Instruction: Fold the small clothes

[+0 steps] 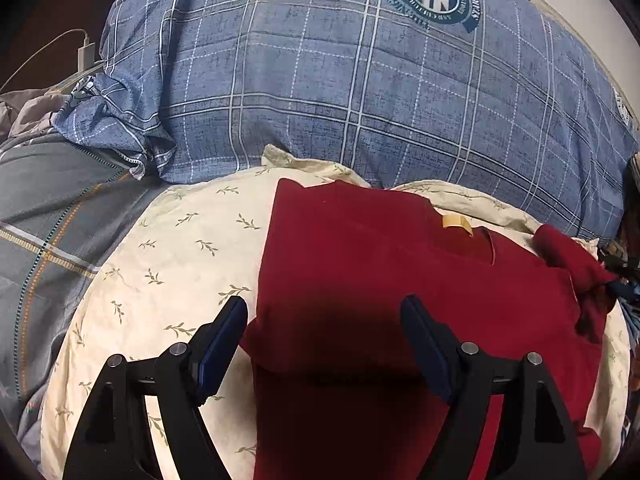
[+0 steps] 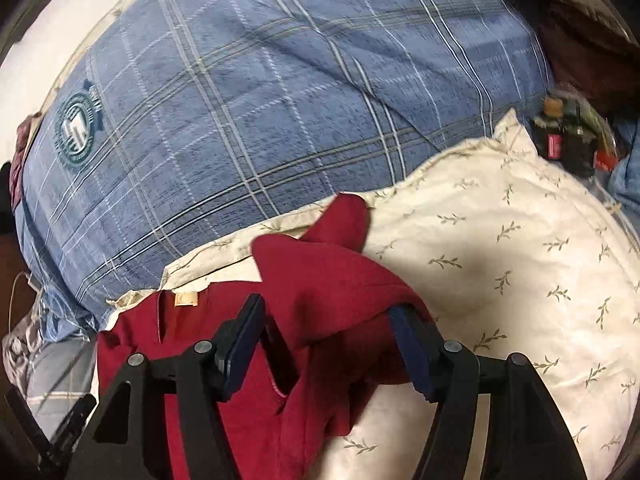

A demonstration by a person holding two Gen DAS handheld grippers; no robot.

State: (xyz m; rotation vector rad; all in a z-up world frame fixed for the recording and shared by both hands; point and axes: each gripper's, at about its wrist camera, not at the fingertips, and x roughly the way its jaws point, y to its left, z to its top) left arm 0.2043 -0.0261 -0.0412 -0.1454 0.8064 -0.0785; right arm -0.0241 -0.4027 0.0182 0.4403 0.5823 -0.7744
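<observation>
A dark red shirt (image 1: 360, 256) with a tan neck label (image 1: 456, 222) lies on a cream leaf-print pillow (image 1: 180, 264). Its left side is folded in to a straight edge. My left gripper (image 1: 324, 316) hangs open above the shirt's near left part, with its left finger over the pillow and its right finger over the cloth. In the right wrist view the shirt (image 2: 224, 368) has a bunched, raised sleeve (image 2: 332, 272). My right gripper (image 2: 326, 324) stands open around that sleeve. The cloth drapes against the right finger, and a gap shows at the left finger.
A blue plaid duvet (image 1: 340, 80) bulges behind the pillow. Grey plaid bedding (image 1: 60, 220) lies at the left, with a white charger and cable (image 1: 86, 52) beyond it. Dark bottles and clutter (image 2: 568, 140) stand past the pillow's (image 2: 500, 260) right corner.
</observation>
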